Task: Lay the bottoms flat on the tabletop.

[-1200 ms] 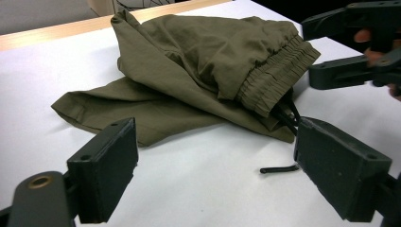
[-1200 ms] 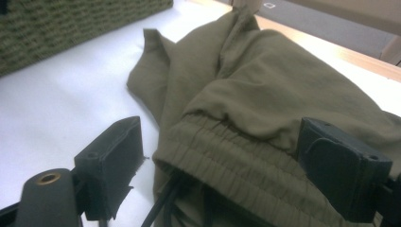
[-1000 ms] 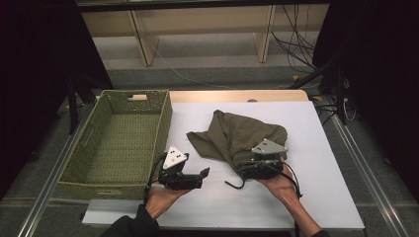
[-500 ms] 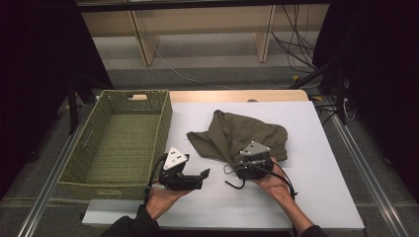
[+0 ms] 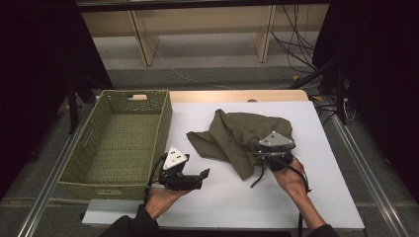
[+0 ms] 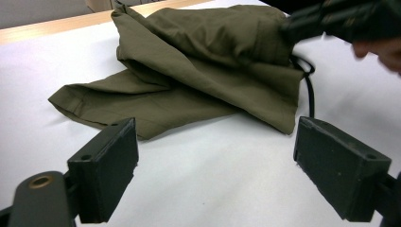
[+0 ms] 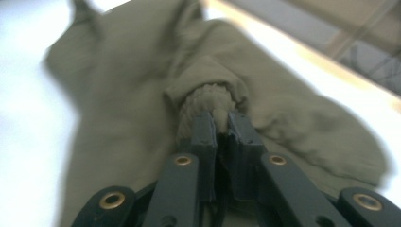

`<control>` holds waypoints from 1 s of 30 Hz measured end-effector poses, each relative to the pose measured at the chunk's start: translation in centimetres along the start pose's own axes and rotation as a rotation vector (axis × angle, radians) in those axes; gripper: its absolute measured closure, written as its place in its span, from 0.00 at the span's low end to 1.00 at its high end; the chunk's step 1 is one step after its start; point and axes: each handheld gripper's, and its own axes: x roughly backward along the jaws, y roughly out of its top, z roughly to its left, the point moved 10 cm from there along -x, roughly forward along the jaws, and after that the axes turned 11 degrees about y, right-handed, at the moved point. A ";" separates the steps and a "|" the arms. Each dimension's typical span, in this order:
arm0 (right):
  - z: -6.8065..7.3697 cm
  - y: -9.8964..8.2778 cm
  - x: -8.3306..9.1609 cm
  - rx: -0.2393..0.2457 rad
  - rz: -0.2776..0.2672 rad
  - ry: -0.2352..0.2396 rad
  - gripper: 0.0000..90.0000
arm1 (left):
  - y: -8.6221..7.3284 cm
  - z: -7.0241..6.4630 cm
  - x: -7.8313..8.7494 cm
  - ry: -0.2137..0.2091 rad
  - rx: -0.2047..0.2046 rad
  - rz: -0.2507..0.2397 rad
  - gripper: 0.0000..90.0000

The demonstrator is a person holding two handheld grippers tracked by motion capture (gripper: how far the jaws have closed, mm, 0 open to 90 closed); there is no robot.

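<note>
- High view: olive-green cloth [image 5: 242,136] lies crumpled on the white desk [image 5: 222,197], about mid-desk, a bit toward the far edge and right side. Green woven basket [image 5: 116,140] sits along the desk's left edge, nothing in it.
- High view: right claw [image 5: 267,157] is at the cloth's near-right part, the person's right hand behind it. Left claw [image 5: 203,174] hangs near the desk's near edge, just right of the basket's near-right corner, apart from the cloth.
- Left gripper view: left claw [image 6: 215,165] is released, 2 jaws wide apart with bare desk between them. Cloth [image 6: 198,71] lies ahead, not touching. The right claw's dark body shows at top right on the far side of the cloth.
- Right gripper view: right claw [image 7: 220,125] has just been closing and is clenched on a bunched fold of the cloth [image 7: 213,97], fabric pinched between the 2 pads. Picture is blurred.
- Progress, my read: early. Grip on the cloth is done by 1 claw. Cloth not yet lifted clear, most of it lying on the desk. Left: pick it up, maybe with the left claw on another edge, then likely fold it or move it to the basket, can't tell which.
</note>
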 end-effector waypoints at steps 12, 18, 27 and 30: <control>-8.0 -2.4 2.7 -0.139 -0.013 -0.148 0.95 | -0.2 -0.2 -0.1 -0.003 -0.008 0.006 0.16; -10.0 -4.0 2.7 -0.170 0.014 -0.175 0.95 | -0.2 -0.2 -0.1 -0.001 -0.012 0.007 0.16; -10.6 -6.0 1.3 -0.209 0.079 -0.165 0.95 | -0.3 -0.3 -0.3 0.004 -0.010 0.005 0.16; -10.6 -5.9 1.7 -0.219 0.074 -0.157 0.86 | -0.2 -0.3 -0.2 0.005 -0.012 0.003 0.16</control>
